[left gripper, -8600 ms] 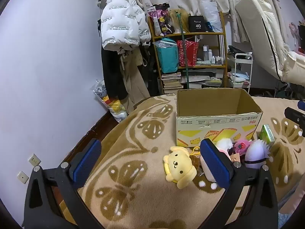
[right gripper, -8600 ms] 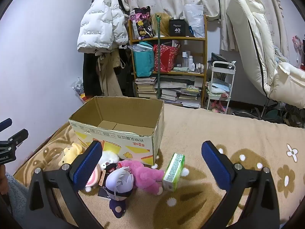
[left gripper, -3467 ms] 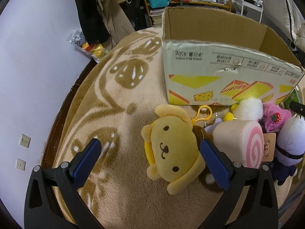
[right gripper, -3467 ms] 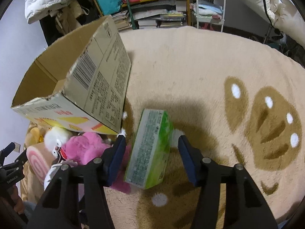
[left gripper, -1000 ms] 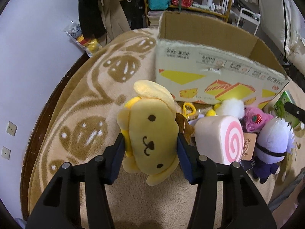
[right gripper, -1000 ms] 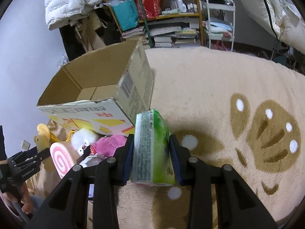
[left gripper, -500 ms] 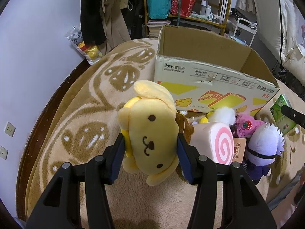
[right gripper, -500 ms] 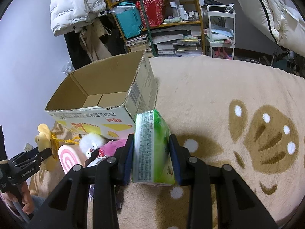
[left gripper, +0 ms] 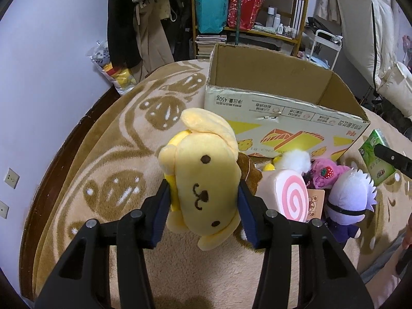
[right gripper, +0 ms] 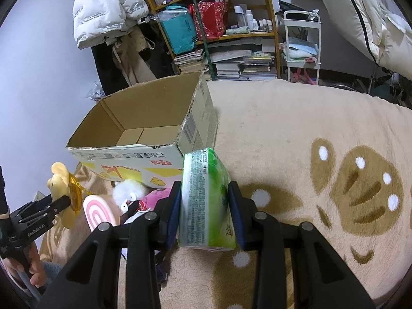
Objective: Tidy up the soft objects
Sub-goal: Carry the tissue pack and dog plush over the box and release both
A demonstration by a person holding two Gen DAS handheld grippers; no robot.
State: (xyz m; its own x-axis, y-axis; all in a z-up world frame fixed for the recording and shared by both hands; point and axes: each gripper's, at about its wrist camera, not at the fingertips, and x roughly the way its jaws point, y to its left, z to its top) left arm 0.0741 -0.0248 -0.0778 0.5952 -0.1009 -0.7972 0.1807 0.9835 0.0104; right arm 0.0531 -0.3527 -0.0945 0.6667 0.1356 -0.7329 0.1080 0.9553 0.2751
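Observation:
My left gripper (left gripper: pixel 203 206) is shut on a yellow dog plush (left gripper: pixel 203 180) and holds it above the rug, in front of the open cardboard box (left gripper: pixel 270 118). My right gripper (right gripper: pixel 204 211) is shut on a green tissue pack (right gripper: pixel 206 200), held up by the box's (right gripper: pixel 144 118) right front corner. On the rug by the box lie a pink swirl roll plush (left gripper: pixel 291 198), a white fluffy toy (left gripper: pixel 296 159), a pink strawberry plush (left gripper: pixel 324 175) and a white-haired doll (left gripper: pixel 350 200). The box looks empty inside.
A beige rug with brown patterns (right gripper: pixel 322 154) covers the floor. Behind the box stand a wooden shelf with bags and books (right gripper: pixel 221 33), hanging coats (left gripper: pixel 136 25) and a white trolley (right gripper: pixel 301 38). A purple wall (left gripper: pixel 38 64) is at left.
Both grippers have risen a little with their loads over the last second. Earlier they were open; the left closed on the yellow plush and the right on the tissue pack.

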